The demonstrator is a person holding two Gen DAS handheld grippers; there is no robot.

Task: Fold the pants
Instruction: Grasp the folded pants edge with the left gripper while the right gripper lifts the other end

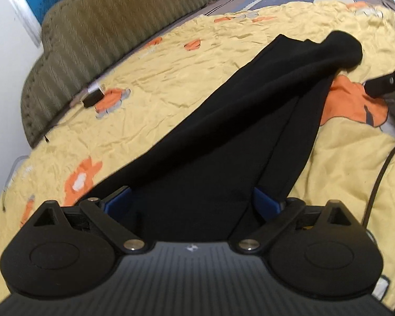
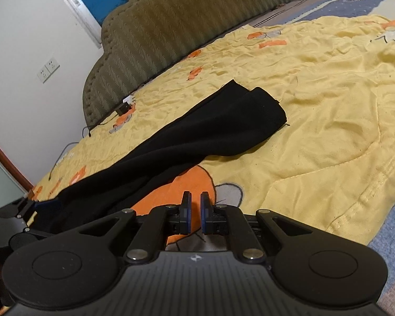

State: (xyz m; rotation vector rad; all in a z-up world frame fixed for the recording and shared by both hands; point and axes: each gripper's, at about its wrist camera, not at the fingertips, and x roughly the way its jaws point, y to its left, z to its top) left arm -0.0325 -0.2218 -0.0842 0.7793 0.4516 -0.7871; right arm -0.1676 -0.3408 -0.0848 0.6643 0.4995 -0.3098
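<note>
Black pants (image 1: 197,163) lie between the left gripper's (image 1: 192,202) spread fingers, on a yellow quilt (image 1: 171,79). Right gripper (image 2: 195,210) hovers beside them, fingers nearly closed on nothing.

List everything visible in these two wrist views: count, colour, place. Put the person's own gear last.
pants: one, black, lying stretched out along the quilt, near end between the left fingers
quilt: one, yellow with orange and grey cartoon prints, covering the bed
headboard: one, olive green, padded and ribbed, against the wall
small box: one, black, on the quilt beside the headboard, a thin cable running from it
wall sockets: two, white, on the wall left of the headboard
striped sheet: one, blue and cream, beyond the quilt
cable: one, black, across the quilt at the right
left hand-held gripper: one, black with blue pads, wide apart around the pants
right hand-held gripper: one, black with blue pads, nearly closed, holding nothing, over an orange print
</note>
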